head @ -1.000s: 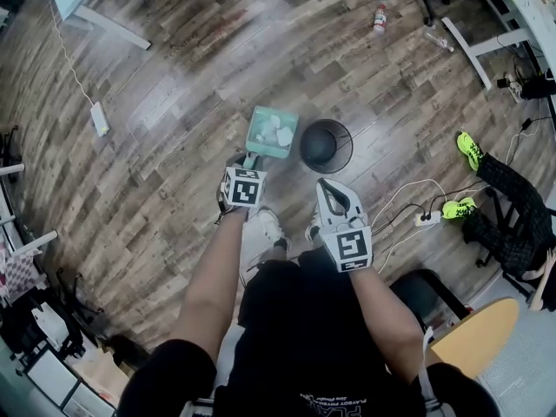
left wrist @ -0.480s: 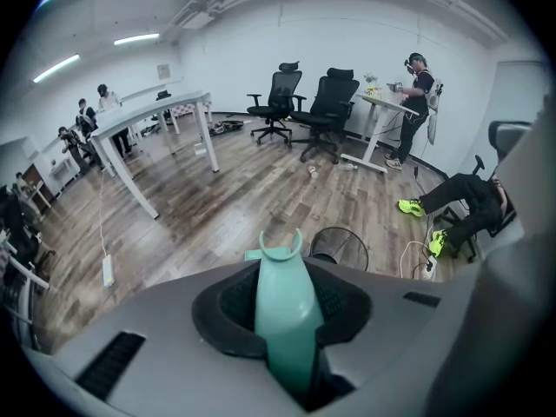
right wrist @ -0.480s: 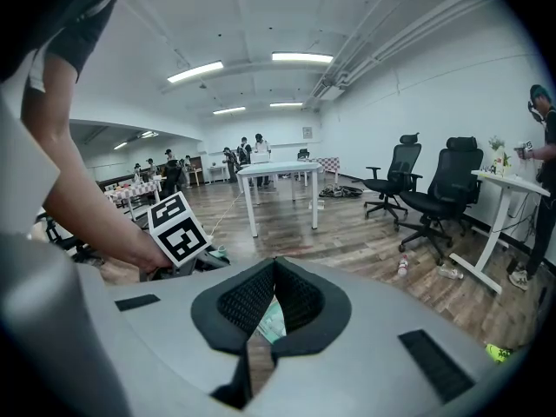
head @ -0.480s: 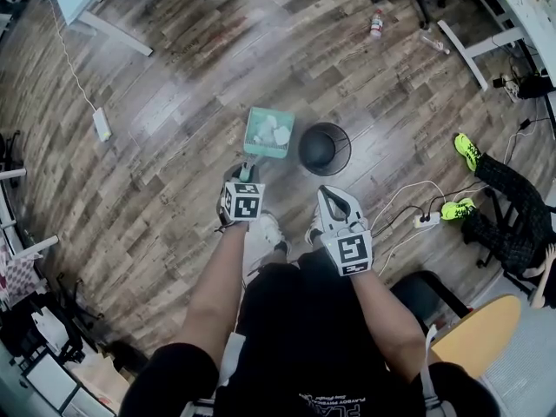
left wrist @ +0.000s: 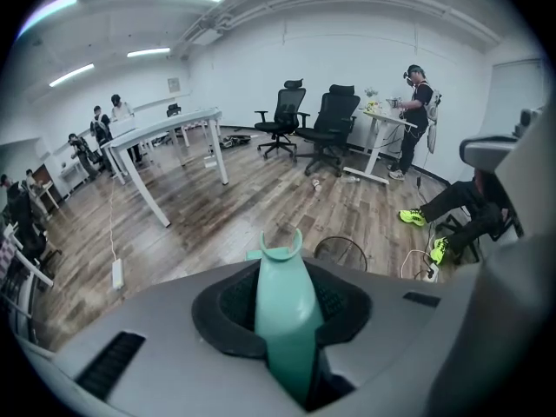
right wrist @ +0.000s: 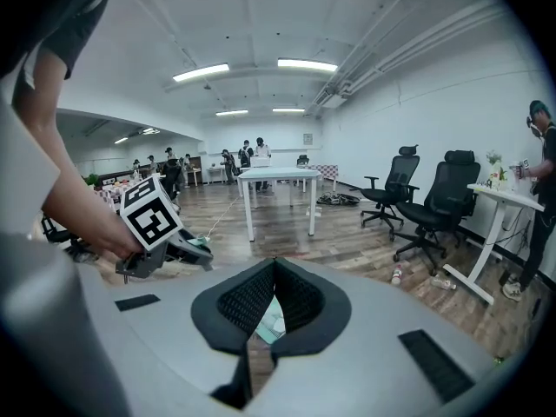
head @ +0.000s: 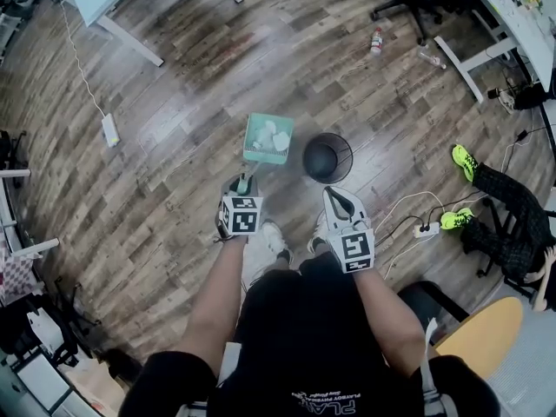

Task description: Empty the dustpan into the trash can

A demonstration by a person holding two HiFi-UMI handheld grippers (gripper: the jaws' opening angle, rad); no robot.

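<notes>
While the left gripper point(head: 244, 183) clamps the handle point(left wrist: 282, 294) of the mint-green plastic dustpan point(head: 268, 139), the right gripper point(head: 335, 195) hangs beside it, its jaws closed with nothing between them. The pan extends ahead of the left jaws and carries white crumpled paper scraps point(head: 276, 135). The round black wire-mesh trash can point(head: 327, 157) stands on the wood-plank floor point(head: 174, 102) just right of the pan, with the pan not over its opening.

White print point(head: 330, 401) on person's black shirt point(head: 304, 328), upside down, too small to read

Mint-green dustpan point(head: 257, 127), white crumpled scraps point(head: 276, 137) inside, just left of upright round black mesh trash can point(head: 347, 156)
</notes>
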